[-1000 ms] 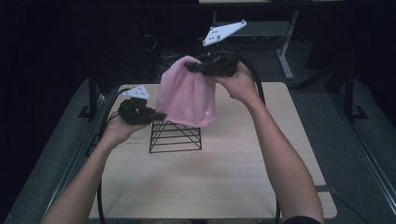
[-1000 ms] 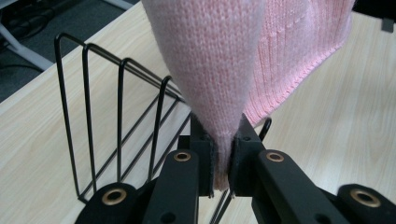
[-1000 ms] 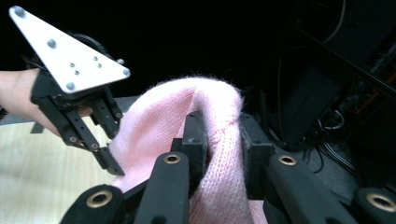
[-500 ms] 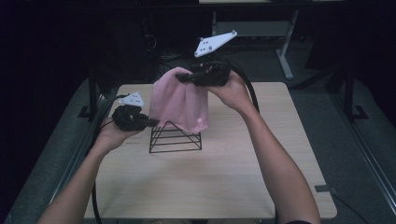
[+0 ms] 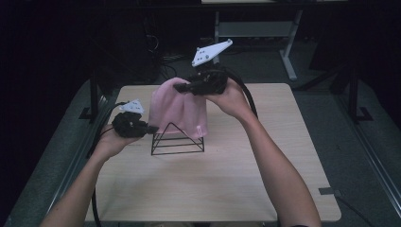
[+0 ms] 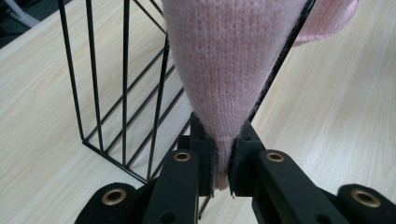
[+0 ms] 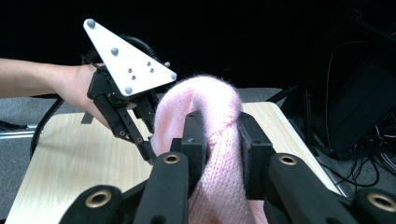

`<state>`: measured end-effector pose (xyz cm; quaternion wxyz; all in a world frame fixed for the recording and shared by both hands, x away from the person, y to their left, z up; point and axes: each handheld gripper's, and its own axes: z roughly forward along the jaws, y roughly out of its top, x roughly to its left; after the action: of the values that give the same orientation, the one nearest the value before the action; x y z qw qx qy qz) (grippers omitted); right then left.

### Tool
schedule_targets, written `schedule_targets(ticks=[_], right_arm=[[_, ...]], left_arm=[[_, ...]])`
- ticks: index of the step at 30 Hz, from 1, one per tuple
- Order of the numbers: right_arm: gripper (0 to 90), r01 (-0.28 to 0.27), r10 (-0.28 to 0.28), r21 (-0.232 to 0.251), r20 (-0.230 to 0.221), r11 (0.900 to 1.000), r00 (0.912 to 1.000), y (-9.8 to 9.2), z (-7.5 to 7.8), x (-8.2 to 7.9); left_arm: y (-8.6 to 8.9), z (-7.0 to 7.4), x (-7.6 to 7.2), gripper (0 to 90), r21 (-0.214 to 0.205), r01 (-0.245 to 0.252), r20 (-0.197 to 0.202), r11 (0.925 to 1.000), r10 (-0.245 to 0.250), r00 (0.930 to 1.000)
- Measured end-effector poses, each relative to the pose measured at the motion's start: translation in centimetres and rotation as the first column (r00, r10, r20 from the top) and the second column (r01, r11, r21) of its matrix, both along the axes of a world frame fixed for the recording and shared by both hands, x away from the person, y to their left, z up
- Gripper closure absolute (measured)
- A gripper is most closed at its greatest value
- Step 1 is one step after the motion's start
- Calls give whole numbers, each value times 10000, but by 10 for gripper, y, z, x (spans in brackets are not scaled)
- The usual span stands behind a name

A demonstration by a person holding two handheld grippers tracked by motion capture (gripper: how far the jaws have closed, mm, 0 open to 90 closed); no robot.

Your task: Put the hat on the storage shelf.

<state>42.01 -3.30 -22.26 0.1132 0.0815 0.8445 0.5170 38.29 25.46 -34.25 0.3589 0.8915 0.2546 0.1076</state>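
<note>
A pink knitted hat [image 5: 179, 109] hangs stretched between both grippers, draped over the back of a black wire pyramid stand [image 5: 177, 140] on the wooden table [image 5: 213, 184]. My left gripper [image 5: 150, 128] is shut on the hat's lower left edge beside the stand; the left gripper view has the knit [image 6: 229, 70] pinched between the jaws [image 6: 223, 163] against the stand's wires [image 6: 123, 84]. My right gripper [image 5: 182, 86] is shut on the hat's top, held above the stand. From the right gripper view, a bunch of the knit [image 7: 217, 135] sits between its jaws, with the left gripper [image 7: 148, 151] beyond.
The table's front half lies bare in front of the stand. Dark floor surrounds the table, with a white desk frame [image 5: 283, 42] and cables behind. Metal rails [image 5: 71, 161] run along the table's left side.
Both grippers have sunk toward the table with the hat, and the hat has come lower over the wire stand. Both grips stayed as they were.
</note>
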Motion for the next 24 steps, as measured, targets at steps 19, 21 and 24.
schedule_targets(ticks=[19, 21, 24], right_arm=[[751, -219, 209, -212, -468, 9995, 9987, 6, -19, 1], [751, -252, 242, -209, -470, 9995, 9986, 7, -21, 1], [751, -261, 249, -204, -540, 9995, 9982, 7, -23, 1]], left_arm=[[5, -18, -1, 820, 128, -232, -442, 9996, 237, 9987], [5, -19, -1, 820, 296, -153, -404, 9994, 165, 9990], [5, -20, 0, 820, 403, -122, -445, 9991, 140, 9989]])
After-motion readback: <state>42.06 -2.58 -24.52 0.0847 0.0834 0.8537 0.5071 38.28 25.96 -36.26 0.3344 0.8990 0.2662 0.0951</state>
